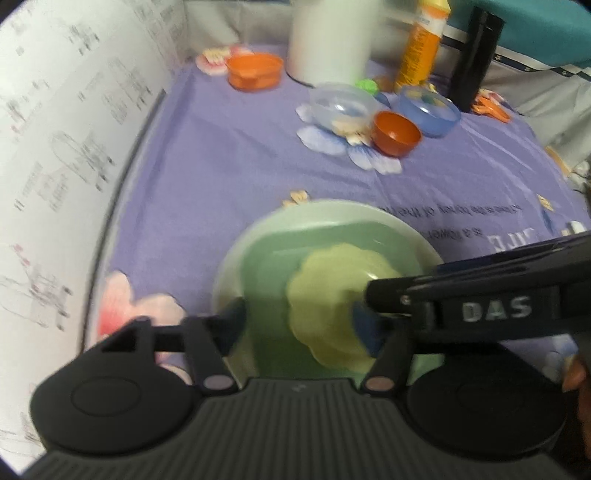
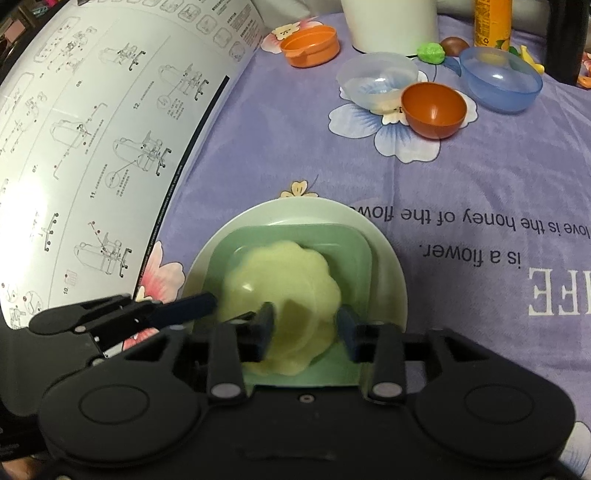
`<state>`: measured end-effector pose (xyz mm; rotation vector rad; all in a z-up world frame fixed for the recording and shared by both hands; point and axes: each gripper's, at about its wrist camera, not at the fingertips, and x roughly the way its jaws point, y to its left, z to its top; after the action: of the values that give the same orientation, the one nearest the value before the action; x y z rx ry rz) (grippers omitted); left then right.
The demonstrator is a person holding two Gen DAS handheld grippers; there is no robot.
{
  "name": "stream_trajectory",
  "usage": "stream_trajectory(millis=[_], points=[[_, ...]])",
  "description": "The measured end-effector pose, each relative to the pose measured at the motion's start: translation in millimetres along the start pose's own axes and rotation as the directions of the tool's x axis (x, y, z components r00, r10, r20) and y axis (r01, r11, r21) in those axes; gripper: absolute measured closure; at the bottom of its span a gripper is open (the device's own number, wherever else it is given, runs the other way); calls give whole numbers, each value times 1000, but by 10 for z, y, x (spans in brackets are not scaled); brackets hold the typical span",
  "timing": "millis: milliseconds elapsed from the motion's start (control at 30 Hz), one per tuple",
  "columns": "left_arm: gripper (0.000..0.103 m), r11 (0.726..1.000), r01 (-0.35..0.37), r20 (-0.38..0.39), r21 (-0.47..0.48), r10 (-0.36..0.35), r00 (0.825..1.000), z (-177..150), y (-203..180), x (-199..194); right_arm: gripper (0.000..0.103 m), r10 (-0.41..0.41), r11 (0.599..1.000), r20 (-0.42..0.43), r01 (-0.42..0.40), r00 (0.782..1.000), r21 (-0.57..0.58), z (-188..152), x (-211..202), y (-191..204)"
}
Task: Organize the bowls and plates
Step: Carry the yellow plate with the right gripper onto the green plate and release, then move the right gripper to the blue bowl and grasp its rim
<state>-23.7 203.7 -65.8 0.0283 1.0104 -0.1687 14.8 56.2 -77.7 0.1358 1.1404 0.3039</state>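
A yellow flower-shaped dish (image 1: 332,280) (image 2: 280,273) lies on a green square plate (image 1: 273,266) (image 2: 343,251), which rests on a pale round plate (image 1: 332,210) (image 2: 295,210) on the purple cloth. My left gripper (image 1: 299,325) stands open astride the yellow dish. My right gripper (image 2: 306,326) is open too, its pads on either side of the dish's near part, without pressing on it. One left finger (image 2: 192,312) shows at the stack's left, and a right finger (image 1: 391,295) reaches in from the right.
Further back sit a clear bowl (image 2: 376,81), a brown-orange bowl (image 2: 432,107), a blue bowl (image 2: 498,79) and an orange lipped bowl (image 2: 310,44). A white container (image 2: 391,22), an orange bottle (image 1: 421,48) and a black cylinder (image 1: 476,55) stand behind. A printed instruction sheet (image 2: 92,147) borders the left.
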Motion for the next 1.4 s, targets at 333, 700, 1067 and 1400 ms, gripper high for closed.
stream_trajectory(millis=[333,700,1067,1400], points=[[0,997,-5,33,-80,8,999,103,106,-94,0,-74,997,114,71,991,27,75,-264,-185],[0,998,-23,25,-62,24,999,152,-9,-103,0,-53,998,124,47,991,49,39,-320,-316],[0,1000,-23,25,-12,23,999,271,-220,-51,0,-49,997,131,40,990,68,64,-363,-434],[0,999,-9,67,35,6,998,747,-493,139,0,-97,986,166,73,981,147,299,-395,-874]])
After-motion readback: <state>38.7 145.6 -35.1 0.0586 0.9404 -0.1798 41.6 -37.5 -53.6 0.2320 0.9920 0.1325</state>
